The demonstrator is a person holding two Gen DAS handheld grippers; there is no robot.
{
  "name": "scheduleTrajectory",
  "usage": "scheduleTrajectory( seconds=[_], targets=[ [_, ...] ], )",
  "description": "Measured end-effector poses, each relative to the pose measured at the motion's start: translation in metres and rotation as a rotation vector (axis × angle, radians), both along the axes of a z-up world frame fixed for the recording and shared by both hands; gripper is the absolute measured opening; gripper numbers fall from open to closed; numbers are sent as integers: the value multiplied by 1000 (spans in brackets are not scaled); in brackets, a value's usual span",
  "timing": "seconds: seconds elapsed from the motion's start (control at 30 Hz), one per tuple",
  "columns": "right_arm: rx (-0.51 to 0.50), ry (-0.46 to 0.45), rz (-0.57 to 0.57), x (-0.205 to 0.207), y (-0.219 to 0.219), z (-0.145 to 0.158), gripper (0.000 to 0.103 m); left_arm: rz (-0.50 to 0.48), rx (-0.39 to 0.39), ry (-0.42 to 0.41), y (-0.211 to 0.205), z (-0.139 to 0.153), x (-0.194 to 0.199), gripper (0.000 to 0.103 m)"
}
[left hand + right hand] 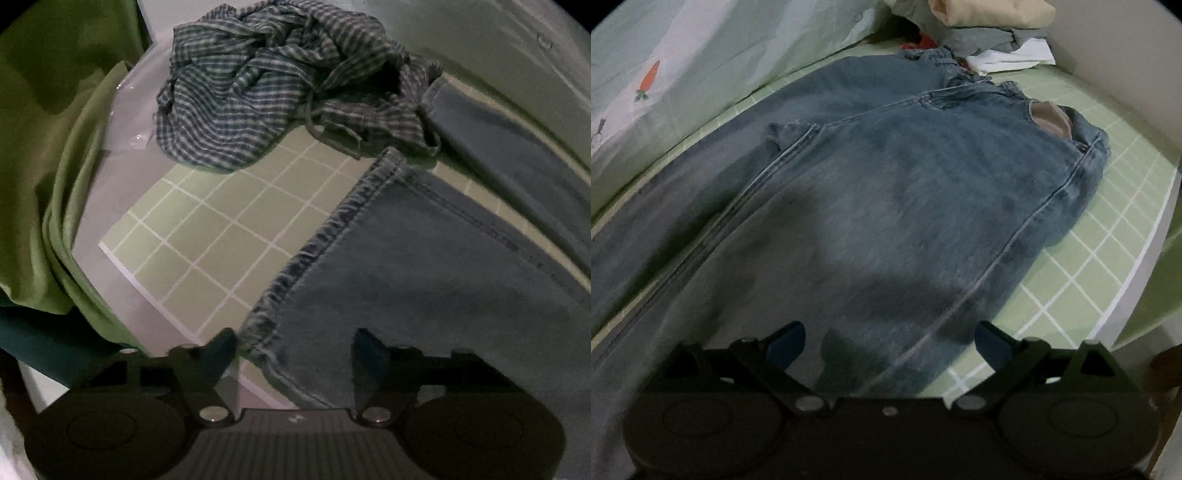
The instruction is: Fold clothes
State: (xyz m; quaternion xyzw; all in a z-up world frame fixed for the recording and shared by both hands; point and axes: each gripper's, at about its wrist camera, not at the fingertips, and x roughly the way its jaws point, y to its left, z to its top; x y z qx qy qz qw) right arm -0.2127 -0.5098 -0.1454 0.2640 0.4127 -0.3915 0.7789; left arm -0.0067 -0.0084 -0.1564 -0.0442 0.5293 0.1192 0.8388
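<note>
A pair of blue jeans lies flat on a green grid mat, waistband far right, legs running toward the lower left. In the left wrist view the leg hem of the jeans lies on the mat. My left gripper is open and empty, just above the hem corner. My right gripper is open and empty, low over the jeans' thigh area. A crumpled plaid shirt sits at the far end of the mat.
Green fabric hangs at the left of the left wrist view. A pile of clothes lies beyond the waistband. A pale sheet with a carrot print borders the mat's far side. The white table edge runs along the right.
</note>
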Motion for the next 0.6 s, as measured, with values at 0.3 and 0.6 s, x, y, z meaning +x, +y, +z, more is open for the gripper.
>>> scheduleTrajectory(
  seconds=[0.3, 0.6],
  targets=[
    [20, -35, -52, -11, -18, 6, 99, 83, -5, -16, 9, -2, -4, 34],
    [66, -93, -187, -38, -86, 5, 99, 180, -45, -39, 13, 0, -7, 20]
  ],
)
